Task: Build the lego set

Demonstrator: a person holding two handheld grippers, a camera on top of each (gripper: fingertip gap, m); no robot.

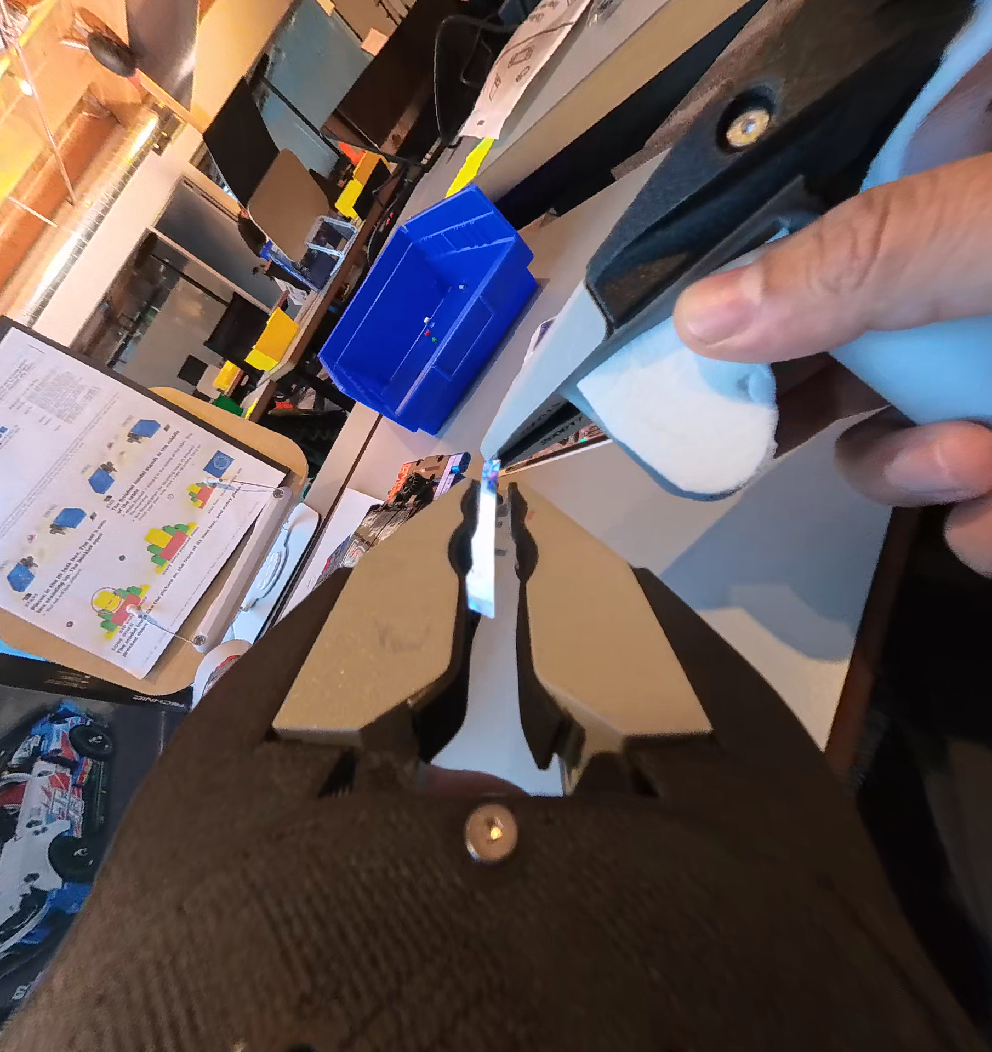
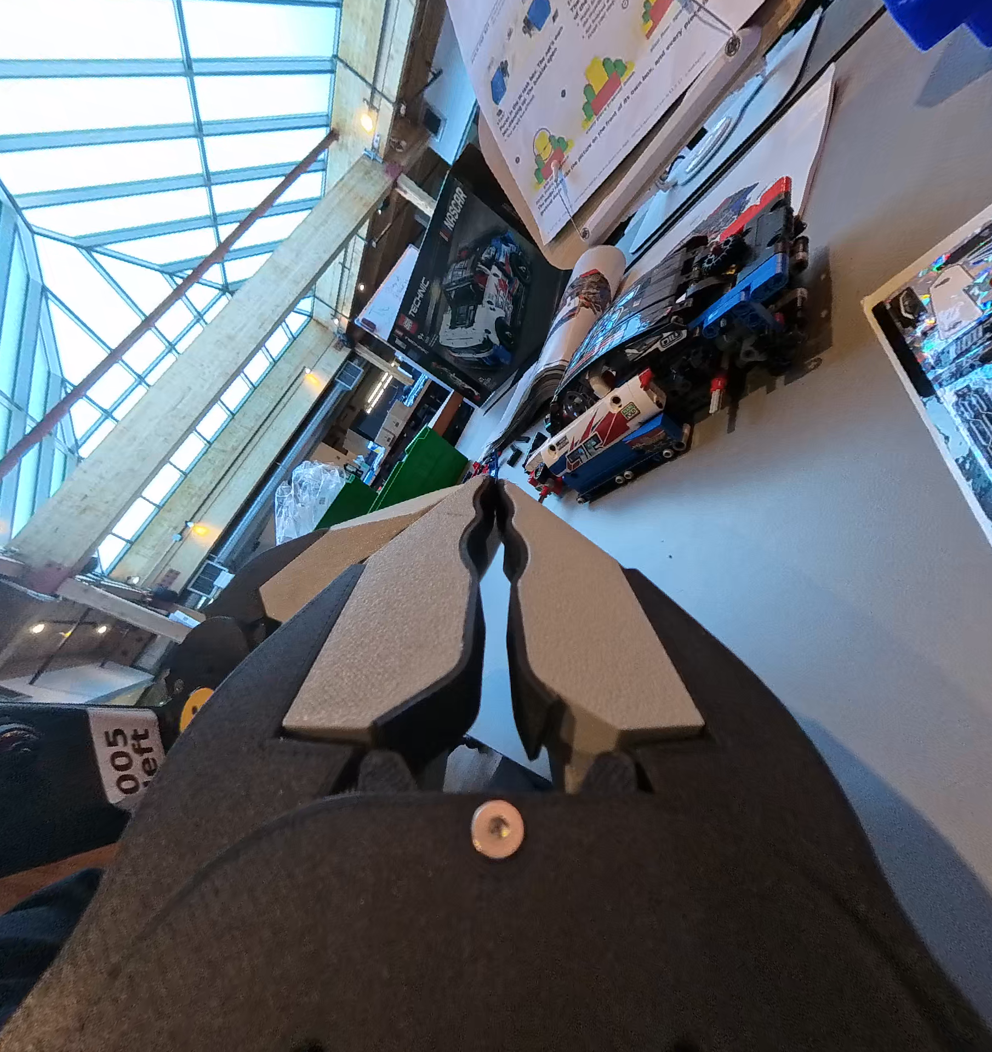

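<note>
My left gripper point(image 1: 492, 487) has its jaws nearly together around a thin shiny strip point(image 1: 482, 546), seen edge-on between the fingers. My right gripper shows in the left wrist view point(image 1: 545, 398), held by a hand point(image 1: 881, 273), with its tips touching the strip's far end. In its own view my right gripper point(image 2: 494, 484) is shut; I cannot tell whether it pinches the strip. The partly built lego car point(image 2: 681, 370) lies on the grey table point(image 2: 767, 598) ahead of it. A shiny sticker sheet point(image 2: 966, 370) lies at the right.
A blue bin point(image 1: 431, 319) stands on the table beyond the grippers. A printed instruction board point(image 1: 112, 495) leans at the left, also seen in the right wrist view point(image 2: 596, 85). The set's box point(image 2: 471, 284) and an open booklet point(image 2: 579, 319) lie behind the car. My two grippers' fingertips are within a few centimetres of each other.
</note>
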